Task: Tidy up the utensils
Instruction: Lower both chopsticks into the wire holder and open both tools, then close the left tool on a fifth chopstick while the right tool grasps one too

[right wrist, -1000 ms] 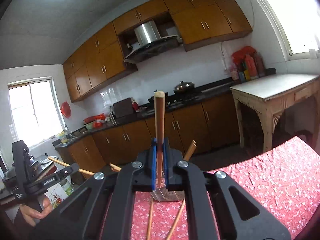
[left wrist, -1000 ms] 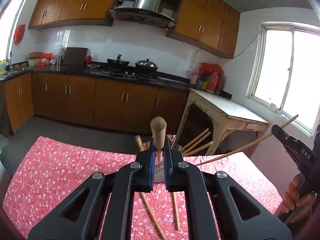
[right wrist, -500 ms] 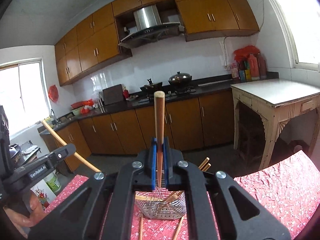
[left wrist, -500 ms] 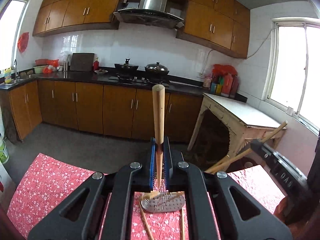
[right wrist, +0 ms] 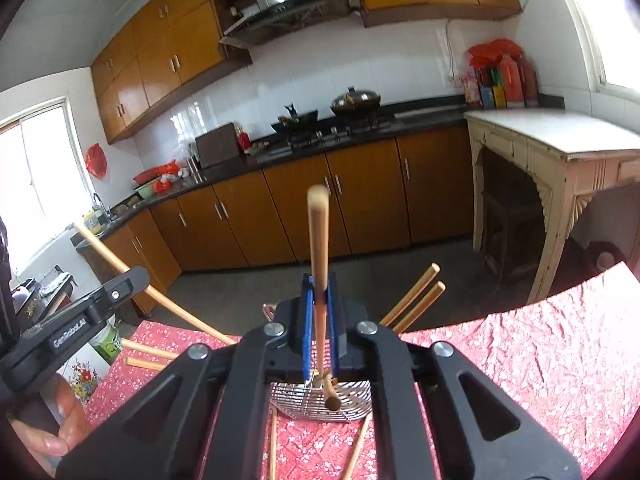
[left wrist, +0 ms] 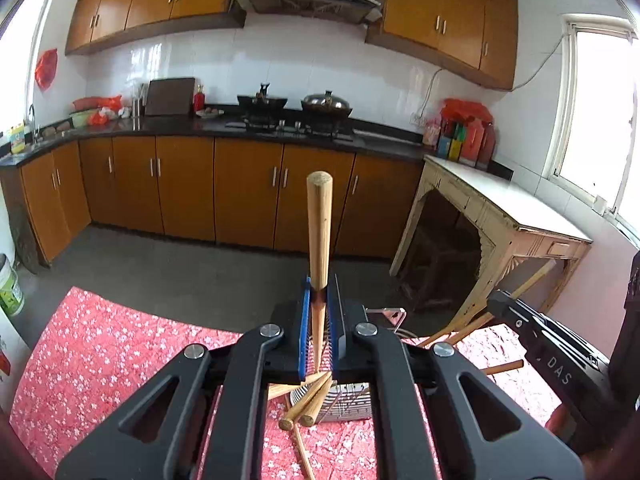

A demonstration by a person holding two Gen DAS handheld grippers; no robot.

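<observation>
- My left tongs (left wrist: 319, 340) pinch a chopstick (left wrist: 319, 236), "GenRobot.AI" on the side.
- My right tongs (right wrist: 320, 332) pinch another stick (right wrist: 318, 248), "DAS" readable.
- Wire holder (right wrist: 320, 402) on red cloth (right wrist: 540, 344).

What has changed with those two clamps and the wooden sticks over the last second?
Both clamps tilted up and drew in over the wire basket, so it now shows beneath them. Each stayed shut on its stick: the left gripper on a chopstick, the right gripper on another chopstick. Nothing was let go; loose sticks remain on the red cloth.
</observation>
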